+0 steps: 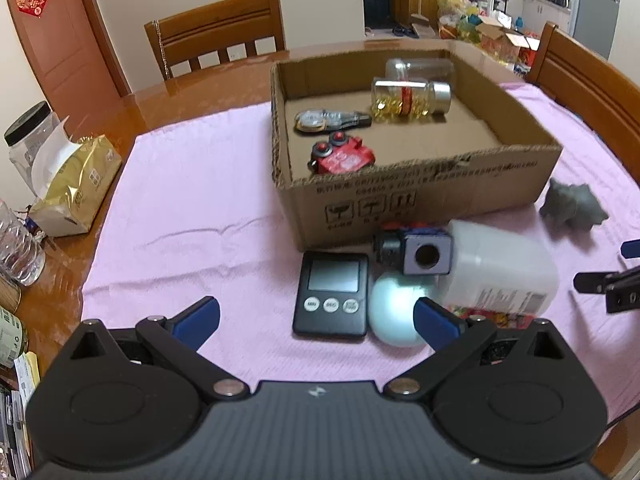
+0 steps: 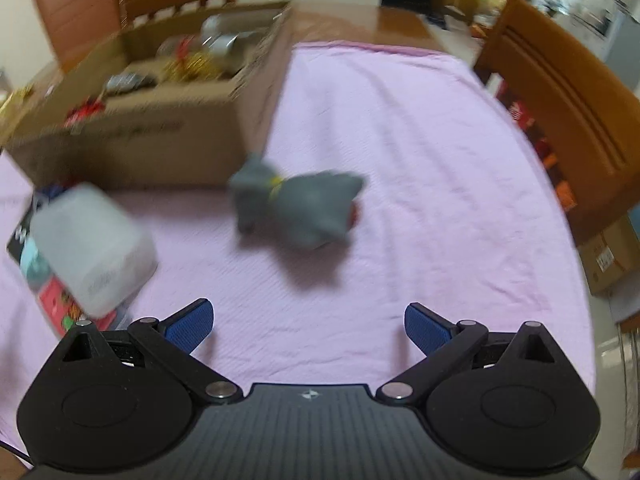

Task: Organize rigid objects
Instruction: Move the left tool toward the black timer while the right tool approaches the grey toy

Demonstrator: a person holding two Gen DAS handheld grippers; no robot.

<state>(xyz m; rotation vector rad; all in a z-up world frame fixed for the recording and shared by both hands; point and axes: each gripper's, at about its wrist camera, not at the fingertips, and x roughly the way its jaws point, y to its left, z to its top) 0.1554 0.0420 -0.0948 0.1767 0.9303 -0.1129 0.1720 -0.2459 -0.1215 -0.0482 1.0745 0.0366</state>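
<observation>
While both claws gape empty, the grey toy (image 2: 296,208) lies ahead of the right claw (image 2: 308,328).

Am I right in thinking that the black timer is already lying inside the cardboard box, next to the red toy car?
Not quite: the left wrist view shows the black timer outside the cardboard box, on the pink cloth in front of it. The red toy car is indeed inside the box.

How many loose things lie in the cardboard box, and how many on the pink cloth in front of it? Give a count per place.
In the cardboard box: 4
On the pink cloth outside it: 5
Total: 9
</observation>
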